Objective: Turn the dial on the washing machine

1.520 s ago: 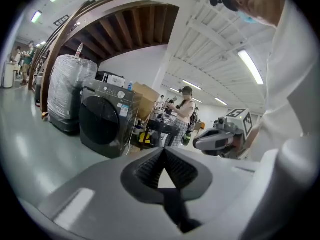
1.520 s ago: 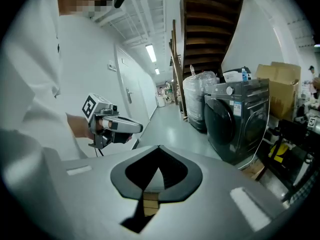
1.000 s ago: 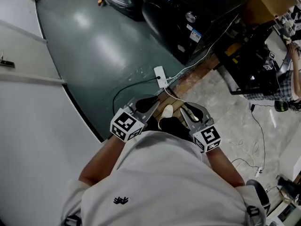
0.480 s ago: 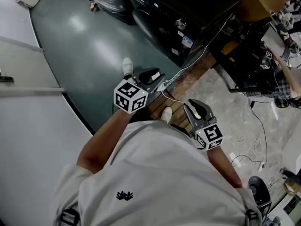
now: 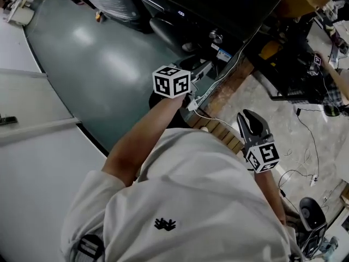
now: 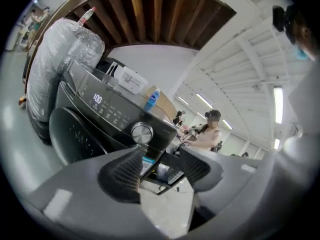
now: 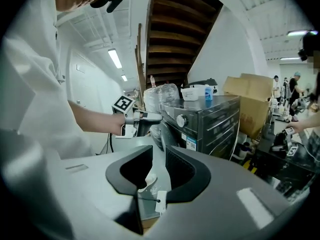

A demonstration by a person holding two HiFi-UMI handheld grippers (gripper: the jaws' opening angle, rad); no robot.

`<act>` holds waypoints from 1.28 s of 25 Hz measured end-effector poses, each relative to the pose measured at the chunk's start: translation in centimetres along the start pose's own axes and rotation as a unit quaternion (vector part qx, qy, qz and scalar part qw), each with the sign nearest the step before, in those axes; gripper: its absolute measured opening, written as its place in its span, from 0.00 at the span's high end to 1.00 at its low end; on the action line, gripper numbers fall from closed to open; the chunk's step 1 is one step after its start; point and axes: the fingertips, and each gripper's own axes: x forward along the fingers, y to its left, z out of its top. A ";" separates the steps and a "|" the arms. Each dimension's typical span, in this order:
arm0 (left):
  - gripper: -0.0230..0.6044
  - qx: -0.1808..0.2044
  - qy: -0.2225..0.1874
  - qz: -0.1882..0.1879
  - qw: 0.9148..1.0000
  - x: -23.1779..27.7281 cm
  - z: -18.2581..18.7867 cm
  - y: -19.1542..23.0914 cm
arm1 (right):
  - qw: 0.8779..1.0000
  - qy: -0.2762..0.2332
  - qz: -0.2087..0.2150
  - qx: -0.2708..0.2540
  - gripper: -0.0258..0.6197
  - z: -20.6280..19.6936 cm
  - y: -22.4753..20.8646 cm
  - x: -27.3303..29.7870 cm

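The black washing machine [image 5: 196, 15] stands at the top of the head view, its silver dial [image 5: 217, 36] on the front panel. My left gripper [image 5: 203, 67] is stretched toward it and stops short of the dial. In the left gripper view the dial [image 6: 142, 133] sits just above the gap of my left gripper [image 6: 159, 170], whose jaws have just been opening and hold nothing. My right gripper [image 5: 248, 115] hangs back at the right, near my hip. Its jaws [image 7: 159, 171] stand slightly apart with only floor between them. The dial [image 7: 182, 119] shows ahead of it.
A plastic-wrapped bundle [image 6: 60, 49] stands left of the machine. A white power strip [image 5: 192, 103] and its cables lie on the floor by a wooden strip [image 5: 229, 89]. Cardboard boxes [image 7: 250, 96], a dark cart [image 5: 294, 64] and people [image 6: 210, 131] are at the right.
My left gripper has travelled from in front of my body up toward the washing machine's front. My right gripper has drifted right. The machine appears closer in the head view.
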 end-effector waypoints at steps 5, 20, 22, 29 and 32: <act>0.47 -0.070 -0.014 -0.015 0.997 3.4 1.6 2.8 | 1.000 0.004 -0.019 0.022 0.84 -0.4 -0.7 1.1; 0.32 -0.277 -0.069 -0.027 0.958 10.2 1.5 6.9 | 0.997 0.016 -0.062 0.050 0.84 -2.1 -1.7 -0.3; 0.32 -0.287 -0.073 -0.028 0.955 10.6 1.7 7.0 | 0.996 0.018 -0.065 0.054 0.84 -2.3 -1.8 -0.6; 0.32 -0.296 -0.072 -0.022 0.952 12.2 2.1 6.8 | 0.995 0.022 -0.069 0.064 0.84 -2.4 -2.5 -1.3; 0.37 -0.285 -0.068 -0.014 0.956 12.4 2.0 6.9 | 0.995 0.020 -0.070 0.065 0.84 -2.5 -2.6 -1.4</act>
